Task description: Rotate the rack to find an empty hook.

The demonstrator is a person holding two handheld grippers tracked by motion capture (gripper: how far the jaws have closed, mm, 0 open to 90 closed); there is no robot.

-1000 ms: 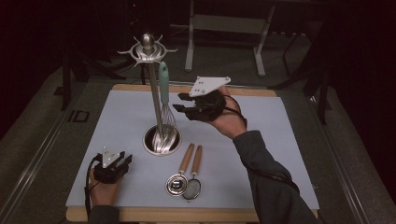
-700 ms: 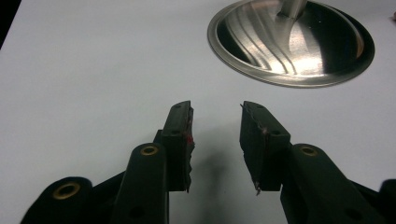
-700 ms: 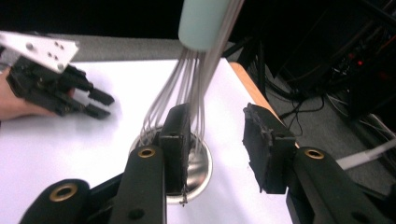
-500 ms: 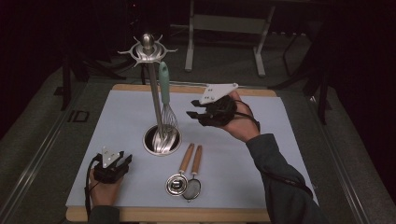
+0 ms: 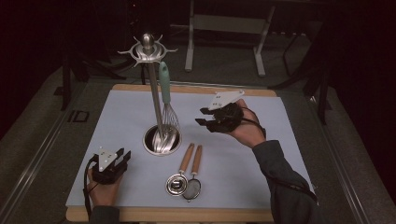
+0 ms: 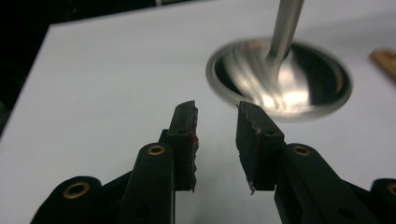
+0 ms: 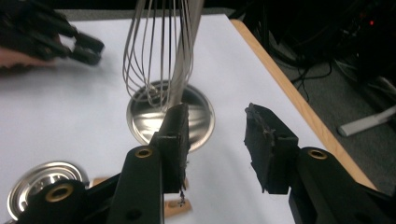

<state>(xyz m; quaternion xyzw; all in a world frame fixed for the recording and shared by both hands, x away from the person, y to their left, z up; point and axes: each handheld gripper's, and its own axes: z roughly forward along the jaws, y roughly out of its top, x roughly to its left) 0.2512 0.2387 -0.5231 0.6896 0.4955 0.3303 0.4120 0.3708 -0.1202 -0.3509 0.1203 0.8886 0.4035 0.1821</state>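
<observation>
From the high view, your right gripper (image 5: 204, 116) hangs in the air just right of the whisk (image 5: 167, 105), jaws parted and empty. The whisk with its teal handle already hangs on the utensil stand (image 5: 150, 84), its wires dangling toward the round steel base (image 5: 161, 139). Your left gripper (image 5: 122, 156) rests on the white mat (image 5: 280, 140) at the near left, also parted and holding nothing. Two wood-handled tools, a small measuring cup (image 5: 177, 179) and a small strainer (image 5: 192, 185), lie side by side on the mat, near of the base. I'd judge one piece hung and these two left to do.

In the left gripper view, the left gripper (image 6: 217, 140) stands moderately open over bare mat, with the base (image 6: 280, 79) beyond it. The pole is cut off at the top edge, and a wooden handle just shows at the right edge.

In the right gripper view, the right gripper (image 7: 215, 140) is wide open, nothing between its pads. The whisk wires (image 7: 159, 51) hang ahead, their top cut off. The cup's bowl (image 7: 42, 182) shows at the near left, partly behind the jaw; the strainer I can't make out here.
</observation>
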